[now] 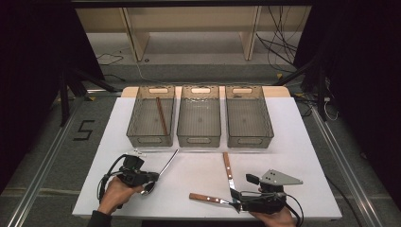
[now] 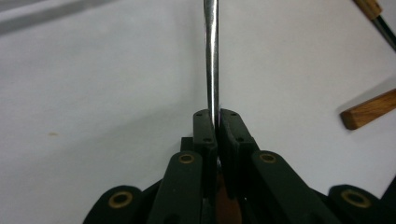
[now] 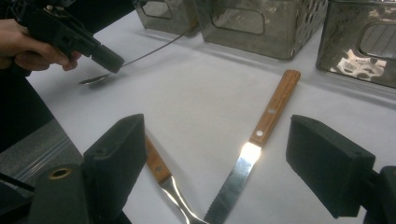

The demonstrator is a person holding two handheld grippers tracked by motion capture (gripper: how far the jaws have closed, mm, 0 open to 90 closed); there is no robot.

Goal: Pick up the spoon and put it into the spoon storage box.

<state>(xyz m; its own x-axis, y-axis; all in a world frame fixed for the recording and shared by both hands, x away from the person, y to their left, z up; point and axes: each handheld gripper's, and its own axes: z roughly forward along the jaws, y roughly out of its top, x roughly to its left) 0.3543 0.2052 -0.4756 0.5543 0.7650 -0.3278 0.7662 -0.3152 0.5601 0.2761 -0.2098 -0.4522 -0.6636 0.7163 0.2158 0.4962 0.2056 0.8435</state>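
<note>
A metal spoon [image 1: 166, 163] lies slantwise at the front left of the white table [image 1: 198, 165]. My left gripper [image 1: 153, 178] is shut on its thin handle [image 2: 212, 70], just above the bowl [image 3: 93, 79], which is at or just above the table. At the front right my right gripper [image 1: 239, 198] stands open over two wooden-handled knives. One knife [image 3: 275, 100] points away toward the bins, and its serrated blade [image 3: 233, 182] lies between my open jaws. The other knife [image 1: 208, 198] lies crosswise, its handle [image 3: 156, 163] beside my left jaw.
Three grey perforated bins stand in a row at the back: the left bin [image 1: 137, 118] holds a long wooden-handled piece [image 1: 162, 116], the middle bin [image 1: 199, 116] and the right bin [image 1: 248, 116] look bare. A small shiny object [image 1: 137, 152] lies before the left bin.
</note>
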